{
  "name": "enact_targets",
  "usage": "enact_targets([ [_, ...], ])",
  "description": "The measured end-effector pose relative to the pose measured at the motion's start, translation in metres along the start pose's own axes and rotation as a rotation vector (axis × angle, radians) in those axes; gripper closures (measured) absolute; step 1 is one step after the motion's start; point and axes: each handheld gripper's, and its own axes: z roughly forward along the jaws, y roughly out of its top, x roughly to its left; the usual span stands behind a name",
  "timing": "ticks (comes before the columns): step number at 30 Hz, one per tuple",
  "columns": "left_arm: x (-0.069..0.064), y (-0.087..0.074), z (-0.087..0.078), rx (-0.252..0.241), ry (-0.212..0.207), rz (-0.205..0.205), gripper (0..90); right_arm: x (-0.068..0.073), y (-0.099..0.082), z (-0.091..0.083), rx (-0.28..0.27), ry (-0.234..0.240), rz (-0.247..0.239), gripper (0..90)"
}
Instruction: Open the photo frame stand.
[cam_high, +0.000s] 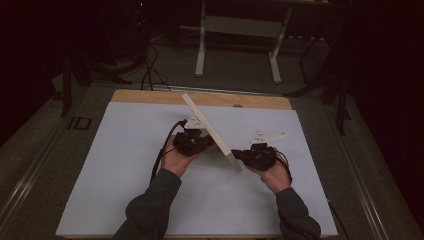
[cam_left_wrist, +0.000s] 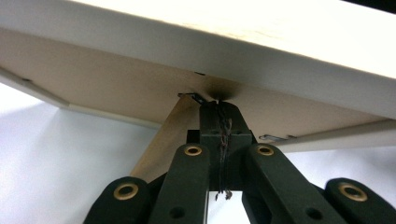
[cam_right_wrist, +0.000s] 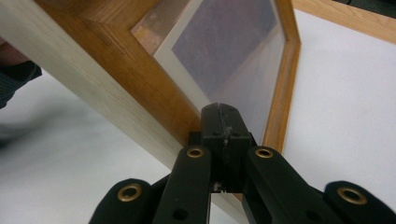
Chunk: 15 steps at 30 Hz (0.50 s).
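A wooden table carries a wide white sheet that serves as the work surface; above its middle a picture frame stands tilted on edge, seemingly propped so its stand can be set. From behind, the left gripper has its jaws pressed together with a thin cord caught between them, tips touching the backing board beside the fold-out stand, probably to steady or work it. The right gripper, jaws pressed together and pinching nothing, pushes against the front near the wooden border, likely bracing the frame.
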Motion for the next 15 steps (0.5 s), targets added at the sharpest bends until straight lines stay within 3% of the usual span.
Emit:
enact_targets([
  [15,0.0044,0.0001,0.0024,-0.011,-0.017,0.005,90.0,0.0027,-0.0036,0.0044,0.021,0.017,-0.010,90.0],
])
